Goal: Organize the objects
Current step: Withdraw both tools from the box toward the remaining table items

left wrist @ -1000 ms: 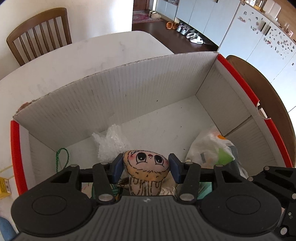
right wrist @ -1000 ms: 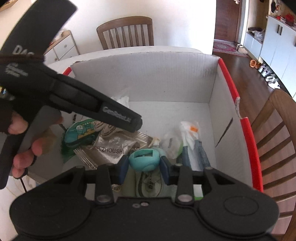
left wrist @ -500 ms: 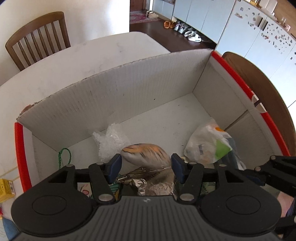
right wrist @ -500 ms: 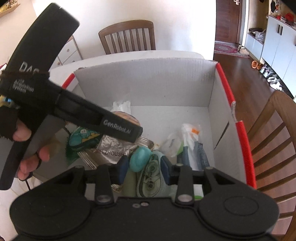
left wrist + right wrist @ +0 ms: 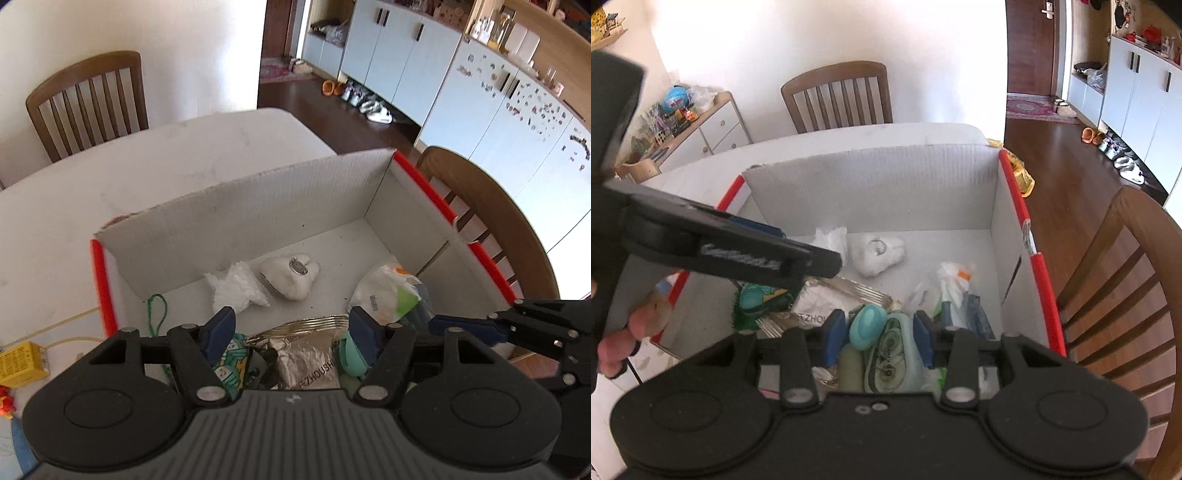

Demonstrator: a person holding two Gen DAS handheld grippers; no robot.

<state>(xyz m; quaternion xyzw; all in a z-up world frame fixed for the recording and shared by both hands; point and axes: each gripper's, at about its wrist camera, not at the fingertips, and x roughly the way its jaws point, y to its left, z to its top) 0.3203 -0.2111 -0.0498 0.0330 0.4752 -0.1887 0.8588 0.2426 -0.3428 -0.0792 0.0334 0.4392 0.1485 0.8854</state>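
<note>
A cardboard box is set on the table. A white plush toy lies near its far wall, its long axis across the box. Both the left gripper and right gripper are held open, empty, over the near edge.

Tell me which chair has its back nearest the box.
The chair at the red-edged right side of the box; the other chair stands past the table's far end.
</note>
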